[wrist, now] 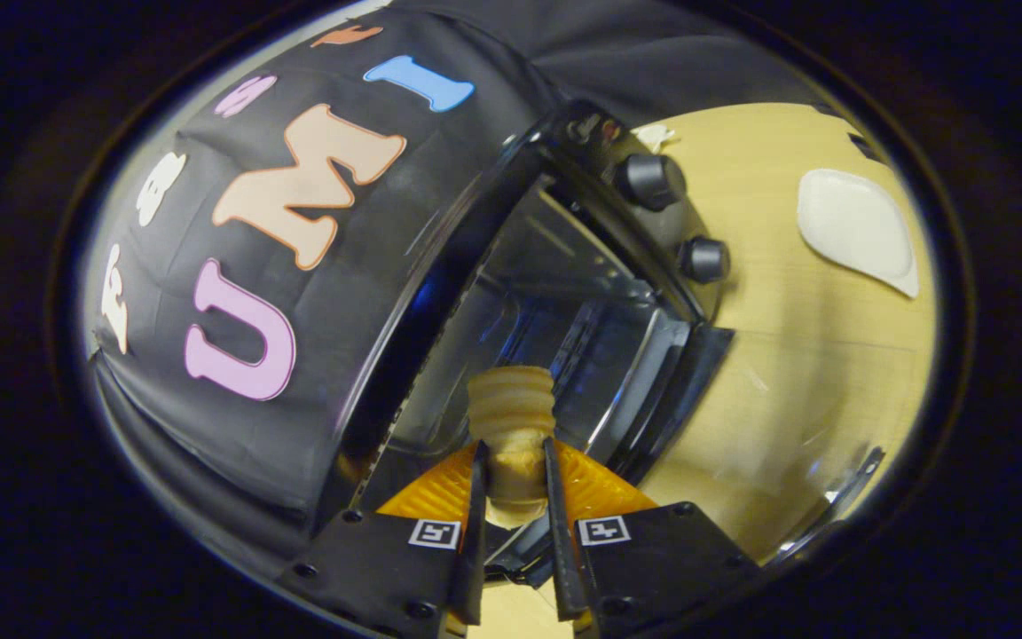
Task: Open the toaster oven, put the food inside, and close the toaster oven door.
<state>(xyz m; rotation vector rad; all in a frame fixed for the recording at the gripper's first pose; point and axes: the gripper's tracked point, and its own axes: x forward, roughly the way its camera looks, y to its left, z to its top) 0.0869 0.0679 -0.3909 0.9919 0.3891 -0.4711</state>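
While the whole view is tipped to one side, the light wooden tabletop (795,355) is the biggest thing here, running past the right of the oven. On it stands the black toaster oven with a shiny metal inside (546,293). Its glass door (680,382) hangs open, and you can see into the shiny space. Two round dark knobs (653,182) sit on its front panel, one next to the other. Well apart from the oven, a white dish with a curved edge (857,231) lies on the tabletop. The tool (513,466) is pinching a small tan ridged pastry (511,417), with one finger pressed on each side of it. The pastry sticks out past the fingertips, right at the oven's open mouth.
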